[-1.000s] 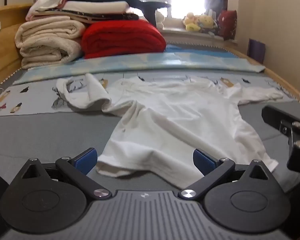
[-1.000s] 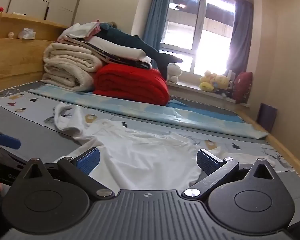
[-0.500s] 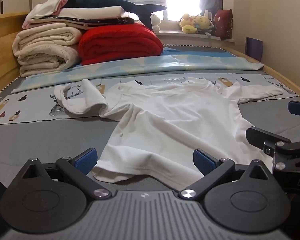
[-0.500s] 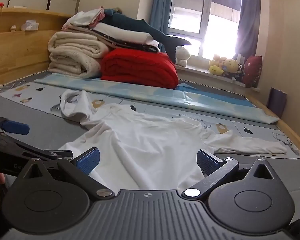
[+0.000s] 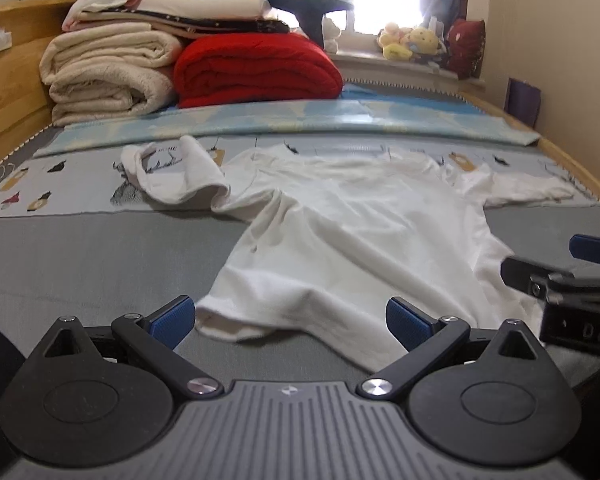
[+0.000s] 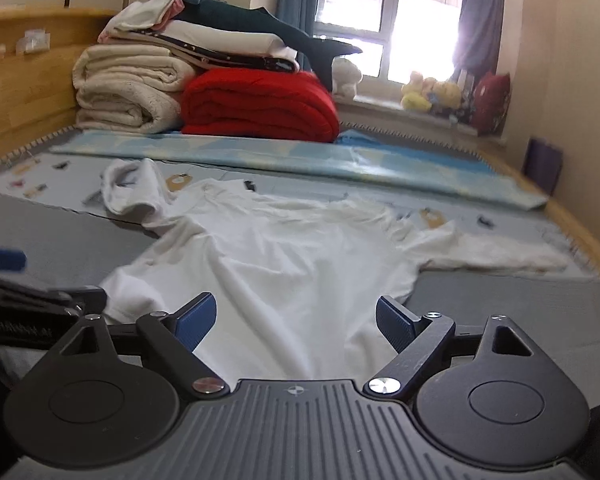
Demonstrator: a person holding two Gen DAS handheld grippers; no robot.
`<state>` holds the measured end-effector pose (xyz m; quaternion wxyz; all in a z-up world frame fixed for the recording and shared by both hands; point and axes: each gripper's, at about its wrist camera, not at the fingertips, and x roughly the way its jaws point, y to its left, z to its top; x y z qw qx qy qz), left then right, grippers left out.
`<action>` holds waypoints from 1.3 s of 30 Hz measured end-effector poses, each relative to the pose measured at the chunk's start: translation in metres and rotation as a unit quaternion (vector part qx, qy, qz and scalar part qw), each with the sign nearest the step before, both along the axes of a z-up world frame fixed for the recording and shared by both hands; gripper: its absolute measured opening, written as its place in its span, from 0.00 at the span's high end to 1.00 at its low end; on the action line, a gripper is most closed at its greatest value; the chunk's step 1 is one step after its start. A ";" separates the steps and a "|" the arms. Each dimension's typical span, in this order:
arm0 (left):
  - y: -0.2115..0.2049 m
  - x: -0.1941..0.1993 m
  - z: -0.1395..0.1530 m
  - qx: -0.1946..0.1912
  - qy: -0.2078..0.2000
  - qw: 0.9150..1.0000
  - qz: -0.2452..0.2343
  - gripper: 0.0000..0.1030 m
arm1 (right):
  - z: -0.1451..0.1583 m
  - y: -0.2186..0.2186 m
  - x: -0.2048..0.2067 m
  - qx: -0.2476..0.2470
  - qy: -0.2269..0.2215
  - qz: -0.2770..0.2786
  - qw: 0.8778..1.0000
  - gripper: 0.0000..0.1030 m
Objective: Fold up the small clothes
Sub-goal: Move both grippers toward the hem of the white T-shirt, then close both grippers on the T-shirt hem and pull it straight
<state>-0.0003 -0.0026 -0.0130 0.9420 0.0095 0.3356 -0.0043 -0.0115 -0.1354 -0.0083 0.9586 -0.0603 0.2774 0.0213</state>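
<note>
My left gripper (image 5: 290, 322) is spread wide and holds nothing, its blue pads either side of the near left corner of the one white shirt (image 5: 352, 240), which lies rumpled on the grey mat (image 5: 80, 256). My right gripper (image 6: 296, 318) is wide apart too, empty, over the shirt's near hem. Behind sit two stacks: cream blankets (image 5: 108, 76) left, one red blanket (image 5: 256, 70) right.

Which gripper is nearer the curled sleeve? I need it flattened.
Left. The left gripper sits on the curled sleeve's side; the right gripper is further across the shirt.
</note>
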 end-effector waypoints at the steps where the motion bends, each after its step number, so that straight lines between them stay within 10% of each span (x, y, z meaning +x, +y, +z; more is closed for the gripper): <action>1: 0.000 -0.004 0.000 0.003 0.000 1.000 -0.003 0.01 | 0.000 0.001 0.000 0.007 0.005 -0.004 1.000 0.15; 12: 0.011 0.000 0.005 0.006 -0.019 1.000 -0.013 0.09 | 0.014 0.005 -0.001 0.016 -0.011 0.007 1.000 0.17; 22: 0.020 -0.005 0.016 -0.034 0.012 0.999 -0.024 0.49 | 0.004 0.000 -0.005 0.018 -0.002 -0.004 1.000 0.21; 27: 0.016 0.006 -0.005 -0.025 0.035 0.998 -0.042 0.76 | -0.005 -0.012 0.003 0.018 0.011 -0.007 1.000 0.46; 34: 0.038 0.043 -0.002 -0.082 0.062 0.993 -0.058 0.80 | -0.004 -0.044 0.020 0.040 0.034 -0.030 0.998 0.52; 39: 0.064 0.104 -0.008 -0.036 0.070 0.994 -0.074 0.80 | 0.004 -0.094 0.057 0.037 0.095 -0.006 0.995 0.49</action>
